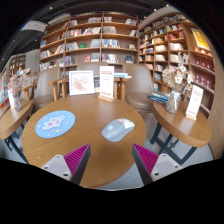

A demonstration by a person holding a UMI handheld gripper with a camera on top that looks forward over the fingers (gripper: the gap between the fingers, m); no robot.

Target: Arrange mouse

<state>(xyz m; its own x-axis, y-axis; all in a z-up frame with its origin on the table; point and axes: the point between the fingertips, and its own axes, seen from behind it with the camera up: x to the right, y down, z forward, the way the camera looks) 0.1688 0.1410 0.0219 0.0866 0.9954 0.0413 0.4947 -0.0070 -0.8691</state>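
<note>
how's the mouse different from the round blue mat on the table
The mouse is small, pale grey and domed; the round mat is larger, flat and blue with a printed pattern. The mouse lies just ahead of the open gripper, the mat further left. Both rest on the round wooden table.

No lettering can be read anywhere in the view. Two upright cards point(82, 82) stand at the far edge of the round worktop point(85, 140); both carry print, but it is too small to make out. A tall sign point(194, 100) on the side table to the right also shows marks that cannot be deciphered. The spines of the books on the shelves point(95, 40) behind show only patches of colour, with no legible titles, numbers or brands.
</note>
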